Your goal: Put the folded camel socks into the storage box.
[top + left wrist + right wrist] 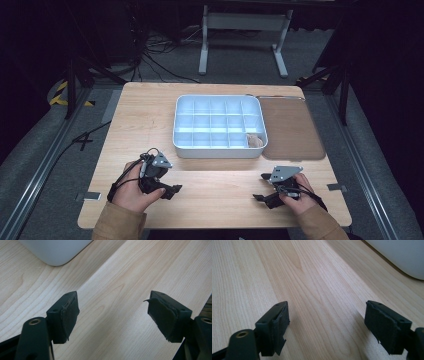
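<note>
Both grippers rest low over the near part of the wooden table (pixel 150 125), each held in one of the person's hands, and neither holds anything. The left gripper (pixel 172 190) sits at the near left, its jaws pointing toward the middle of the table. In the left gripper view (pixel 112 312) its jaws stand wide apart with bare wood grain between the pads. The right gripper (pixel 260 197) sits at the near right, jaws pointing left toward the other gripper, well apart from it. In the right gripper view (pixel 325 326) its jaws are likewise spread wide over bare wood, nothing between them.

The white compartment tray (pixel 218 149) lies beyond both grippers, at the middle of the table, divided into a grid of small cells. A small pale beige object (pixel 254 140) lies in the cell at the tray's near right corner; what it is cannot be made out. A rounded corner of the tray shows at the top left of the left gripper view (pixel 55 252) and at the top right of the right gripper view (pixel 402 255). A brown mat (pixel 290 130) lies just right of the tray, touching or nearly touching its side.
</note>
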Tool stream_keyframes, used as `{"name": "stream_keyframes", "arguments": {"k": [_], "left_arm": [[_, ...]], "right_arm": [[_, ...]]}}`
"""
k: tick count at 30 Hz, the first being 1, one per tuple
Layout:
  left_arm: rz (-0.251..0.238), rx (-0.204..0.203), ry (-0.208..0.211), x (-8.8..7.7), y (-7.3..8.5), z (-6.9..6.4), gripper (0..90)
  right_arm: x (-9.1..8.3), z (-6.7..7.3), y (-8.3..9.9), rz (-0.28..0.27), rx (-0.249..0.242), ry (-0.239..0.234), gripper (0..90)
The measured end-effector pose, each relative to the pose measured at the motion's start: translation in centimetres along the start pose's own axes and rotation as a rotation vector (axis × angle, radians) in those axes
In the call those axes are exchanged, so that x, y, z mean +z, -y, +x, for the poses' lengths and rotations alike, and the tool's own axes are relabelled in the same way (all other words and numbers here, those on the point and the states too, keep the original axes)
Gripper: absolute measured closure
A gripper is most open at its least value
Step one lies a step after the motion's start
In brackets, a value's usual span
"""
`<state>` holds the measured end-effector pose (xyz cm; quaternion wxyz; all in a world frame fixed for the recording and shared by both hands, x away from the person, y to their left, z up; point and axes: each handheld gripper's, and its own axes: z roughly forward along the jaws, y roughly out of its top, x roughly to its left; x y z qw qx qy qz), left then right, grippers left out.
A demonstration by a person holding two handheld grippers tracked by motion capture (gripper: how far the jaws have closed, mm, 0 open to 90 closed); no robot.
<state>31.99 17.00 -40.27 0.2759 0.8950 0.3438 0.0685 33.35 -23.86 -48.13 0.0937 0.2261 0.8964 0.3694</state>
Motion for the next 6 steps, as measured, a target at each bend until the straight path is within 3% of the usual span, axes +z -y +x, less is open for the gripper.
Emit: {"name": "stream_keyframes", "arguments": {"k": [6], "left_arm": [[-0.018, 0.002, -0.001, 0.3, 0.36, 0.29, 24.2]], "right_arm": [[-0.03, -0.09, 0.14, -0.007, 0.014, 0.006, 18.6]]}}
